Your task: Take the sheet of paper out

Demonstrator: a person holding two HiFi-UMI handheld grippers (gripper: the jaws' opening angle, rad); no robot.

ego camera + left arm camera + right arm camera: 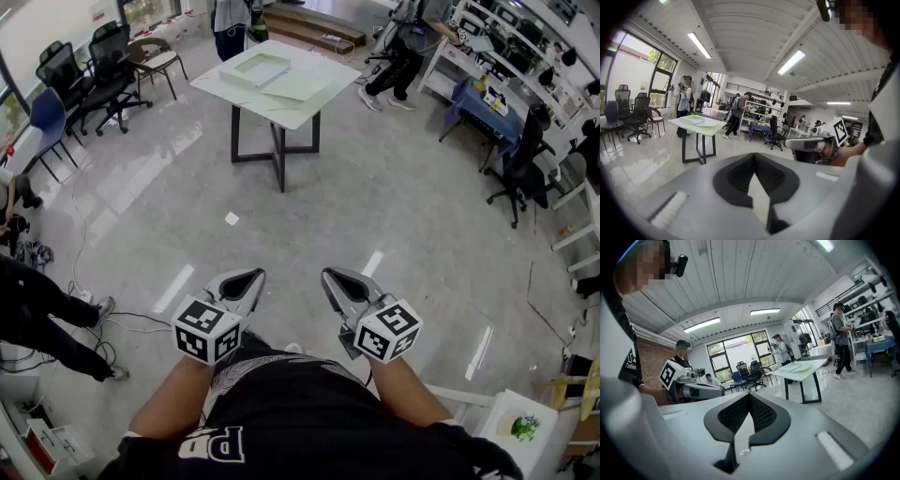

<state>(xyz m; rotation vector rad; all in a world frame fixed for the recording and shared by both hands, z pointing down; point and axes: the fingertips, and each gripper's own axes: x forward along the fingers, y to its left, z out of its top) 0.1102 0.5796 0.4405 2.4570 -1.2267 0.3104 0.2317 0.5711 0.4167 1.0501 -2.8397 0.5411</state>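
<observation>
I note the left gripper (255, 275) and right gripper (329, 274) both clenched on nothing close to my body, the sheet of paper (302, 86) lying flat on the table (292, 119) well apart at 12 o'clock, neither arm plainly nearer.

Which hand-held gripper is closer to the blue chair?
Left. The left hand-held gripper is on the same side as the blue chair, though far back from it; the right hand-held gripper is farther across, beside the left one.
</observation>
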